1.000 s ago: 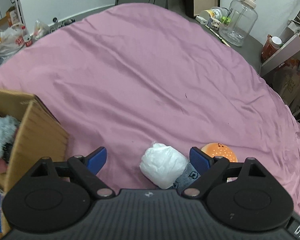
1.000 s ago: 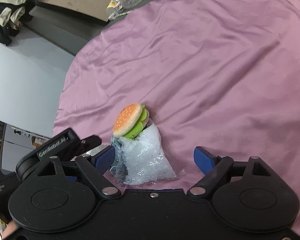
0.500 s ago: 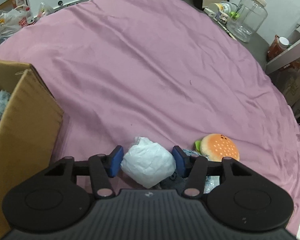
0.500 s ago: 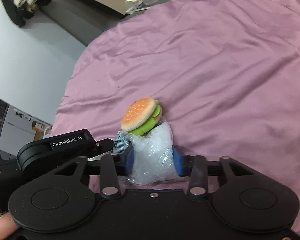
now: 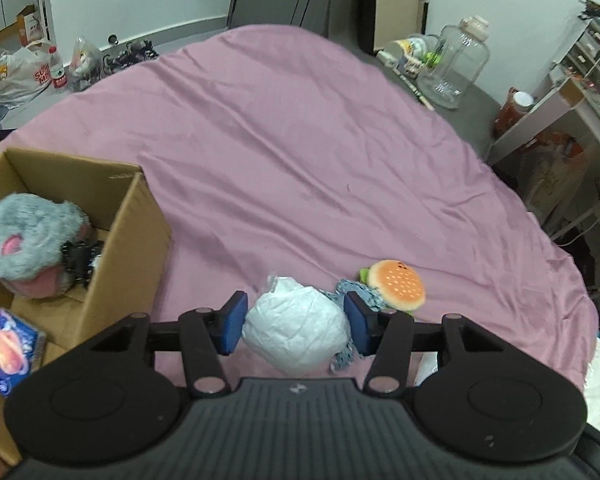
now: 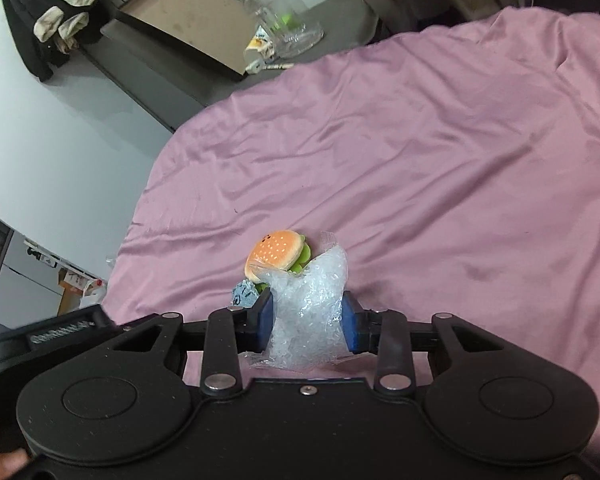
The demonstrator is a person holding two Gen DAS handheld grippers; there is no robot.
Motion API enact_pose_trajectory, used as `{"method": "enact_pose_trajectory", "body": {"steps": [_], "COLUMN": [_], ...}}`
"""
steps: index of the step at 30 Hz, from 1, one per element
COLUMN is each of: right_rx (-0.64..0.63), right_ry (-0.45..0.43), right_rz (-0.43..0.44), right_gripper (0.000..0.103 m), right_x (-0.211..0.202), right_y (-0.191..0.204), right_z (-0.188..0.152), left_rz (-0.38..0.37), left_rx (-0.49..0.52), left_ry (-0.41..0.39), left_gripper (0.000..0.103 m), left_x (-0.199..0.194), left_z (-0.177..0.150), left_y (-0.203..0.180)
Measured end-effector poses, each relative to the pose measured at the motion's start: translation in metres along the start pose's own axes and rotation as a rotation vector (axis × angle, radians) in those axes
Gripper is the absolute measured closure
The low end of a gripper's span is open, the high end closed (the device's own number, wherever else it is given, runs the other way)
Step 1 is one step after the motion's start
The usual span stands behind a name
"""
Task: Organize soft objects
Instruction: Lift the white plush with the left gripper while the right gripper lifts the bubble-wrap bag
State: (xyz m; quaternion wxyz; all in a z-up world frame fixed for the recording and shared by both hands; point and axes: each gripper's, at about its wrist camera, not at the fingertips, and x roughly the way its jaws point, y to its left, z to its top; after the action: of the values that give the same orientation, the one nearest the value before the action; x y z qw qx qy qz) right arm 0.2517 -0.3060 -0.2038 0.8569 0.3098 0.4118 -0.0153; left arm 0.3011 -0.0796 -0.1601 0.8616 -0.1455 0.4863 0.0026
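My left gripper is shut on a white crumpled soft bundle, held above the pink sheet. My right gripper is shut on a clear bubble-wrap bag, also lifted. A plush burger lies on the sheet to the right of the left gripper, beside a small blue-grey cloth piece. In the right wrist view the burger sits just beyond the bag. A cardboard box at left holds a grey-pink furry toy.
A black hair claw and a printed packet are in the box. A clear plastic jug and clutter stand beyond the sheet's far right edge. Shelving is at right. Bags lie on the floor at far left.
Both grippers closed on their objects, then lifted them off the sheet. The left view has risen and now shows the inside of the box.
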Motion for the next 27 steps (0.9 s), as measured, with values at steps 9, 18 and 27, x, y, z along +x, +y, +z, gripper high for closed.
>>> {"method": "enact_pose_trajectory", "body": {"steps": [9, 18, 27], "right_rx": [-0.037, -0.074, -0.111], "right_ry": [-0.044, -0.09, -0.165], "right_rz": [-0.014, -0.021, -0.023], "right_gripper": [0.069, 0.069, 0.069], "right_x": [-0.037, -0.075, -0.112], "right_y": [0.003, 0.009, 0.022], "right_z": [-0.007, -0.017, -0.023], "left_rz": [-0.049, -0.082, -0.122], "left_rx": [0.011, 0.034, 0.034], "left_ry": [-0.029, -0.073, -0.112], "left_gripper": [0.051, 0.051, 0.051], "left_x": [-0.042, -0.076, -0.111], "left_z": [-0.016, -0.024, -0.035], "left_y": [0.008, 0.009, 0.018]}}
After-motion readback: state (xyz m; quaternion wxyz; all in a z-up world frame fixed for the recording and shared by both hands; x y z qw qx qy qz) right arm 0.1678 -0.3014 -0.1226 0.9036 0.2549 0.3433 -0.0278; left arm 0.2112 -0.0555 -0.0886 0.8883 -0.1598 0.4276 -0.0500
